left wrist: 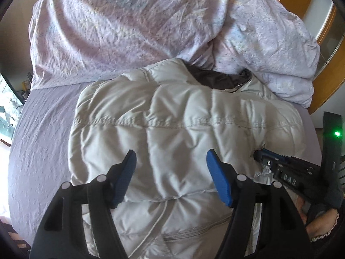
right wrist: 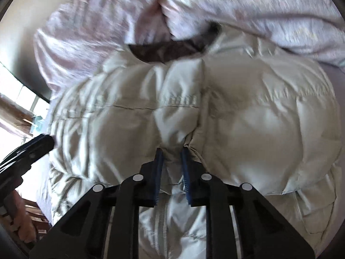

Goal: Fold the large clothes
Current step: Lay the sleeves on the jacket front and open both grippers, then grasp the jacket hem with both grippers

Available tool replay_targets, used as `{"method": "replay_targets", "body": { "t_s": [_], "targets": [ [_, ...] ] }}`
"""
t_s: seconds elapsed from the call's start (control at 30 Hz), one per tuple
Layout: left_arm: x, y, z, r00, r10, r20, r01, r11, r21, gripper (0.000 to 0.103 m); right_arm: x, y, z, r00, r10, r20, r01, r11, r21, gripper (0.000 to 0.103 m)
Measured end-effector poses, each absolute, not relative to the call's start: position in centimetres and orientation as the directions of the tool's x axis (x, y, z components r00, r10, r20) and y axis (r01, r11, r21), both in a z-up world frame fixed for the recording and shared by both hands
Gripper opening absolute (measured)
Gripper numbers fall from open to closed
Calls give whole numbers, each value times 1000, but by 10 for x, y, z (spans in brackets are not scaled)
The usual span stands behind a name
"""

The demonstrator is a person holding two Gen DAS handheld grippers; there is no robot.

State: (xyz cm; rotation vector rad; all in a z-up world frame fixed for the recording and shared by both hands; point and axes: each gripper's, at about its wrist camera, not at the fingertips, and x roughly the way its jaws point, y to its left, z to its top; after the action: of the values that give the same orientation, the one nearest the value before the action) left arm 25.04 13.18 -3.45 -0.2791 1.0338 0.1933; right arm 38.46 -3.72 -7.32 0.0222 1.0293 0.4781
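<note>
Blue-padded right hand-held gripper (right wrist: 172, 153) pinching jacket (right wrist: 248, 118) — left (left wrist: 171, 157) open

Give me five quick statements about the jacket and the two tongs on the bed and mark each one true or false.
1. The puffer jacket is pale grey with a dark brown lining at the collar. True.
2. The left tongs are clamped on the jacket. False: their blue pads stand wide apart above it, with nothing gripped.
3. The right tongs have their pads close together with a fold of the jacket between them. True.
4. The jacket lies on a bare wooden floor. False: it lies on a lilac bed sheet.
5. A crumpled duvet is bunched up beyond the jacket's collar. True.
</note>
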Motion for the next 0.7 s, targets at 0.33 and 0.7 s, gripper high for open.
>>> {"method": "replay_targets", "body": {
  "t_s": [0.33,0.7],
  "targets": [
    [234,136,-36,491,63,-869,-293,951,-97,68,397,-27,-97,421,271,-865,-310,940,144,15],
    [187,162,-39,466,159,-871,-369,929,-28,82,393,-67,-77,358,395,-846,-320,903,286,79]
  ]
}}
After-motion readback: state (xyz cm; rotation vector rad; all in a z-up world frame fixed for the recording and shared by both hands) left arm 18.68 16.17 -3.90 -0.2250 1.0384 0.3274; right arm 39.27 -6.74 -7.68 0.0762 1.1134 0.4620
